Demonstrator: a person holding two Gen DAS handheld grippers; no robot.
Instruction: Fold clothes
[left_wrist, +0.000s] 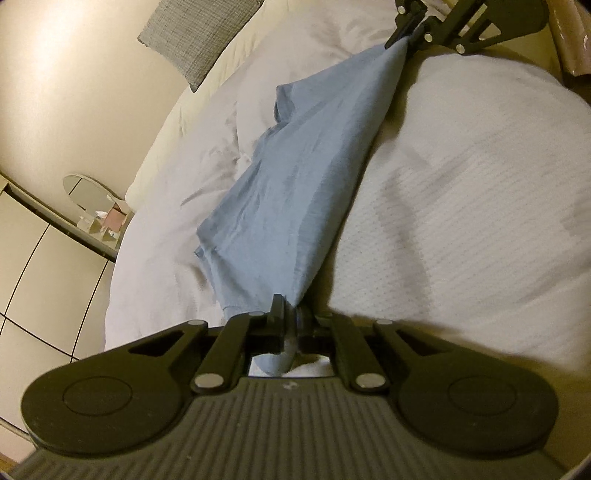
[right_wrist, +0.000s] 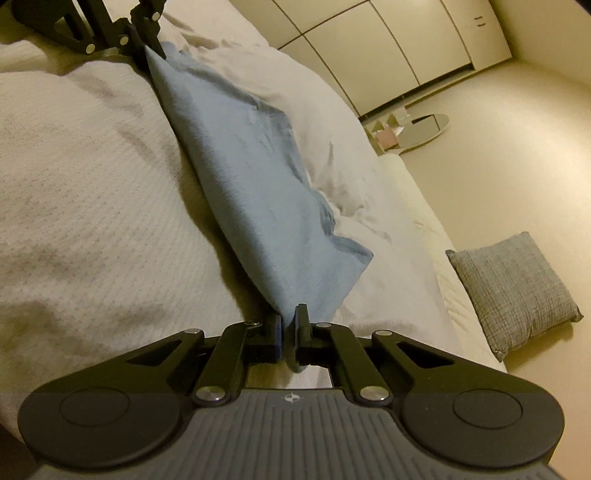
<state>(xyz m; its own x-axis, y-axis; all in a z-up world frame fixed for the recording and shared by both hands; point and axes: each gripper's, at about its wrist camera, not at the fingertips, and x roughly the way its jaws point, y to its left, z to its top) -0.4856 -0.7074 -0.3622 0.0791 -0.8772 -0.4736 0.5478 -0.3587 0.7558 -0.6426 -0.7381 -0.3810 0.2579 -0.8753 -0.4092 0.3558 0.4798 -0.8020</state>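
A light blue garment (left_wrist: 295, 177) hangs stretched between my two grippers above a bed. My left gripper (left_wrist: 290, 317) is shut on one corner of it, with cloth bunched between the fingers. At the top of the left wrist view, my right gripper (left_wrist: 404, 35) pinches the opposite corner. In the right wrist view the same blue garment (right_wrist: 255, 177) runs from my right gripper (right_wrist: 290, 325), shut on its near corner, up to my left gripper (right_wrist: 149, 40) at the top left. The garment's lower edge drapes onto the bedding.
A white textured blanket (left_wrist: 461, 206) and a rumpled white duvet (left_wrist: 207, 155) cover the bed. A grey cushion (right_wrist: 513, 288) lies at the bed's edge by the wall. Cupboard doors (right_wrist: 388, 48), an oval mirror (right_wrist: 424, 129) and small items stand beyond the bed.
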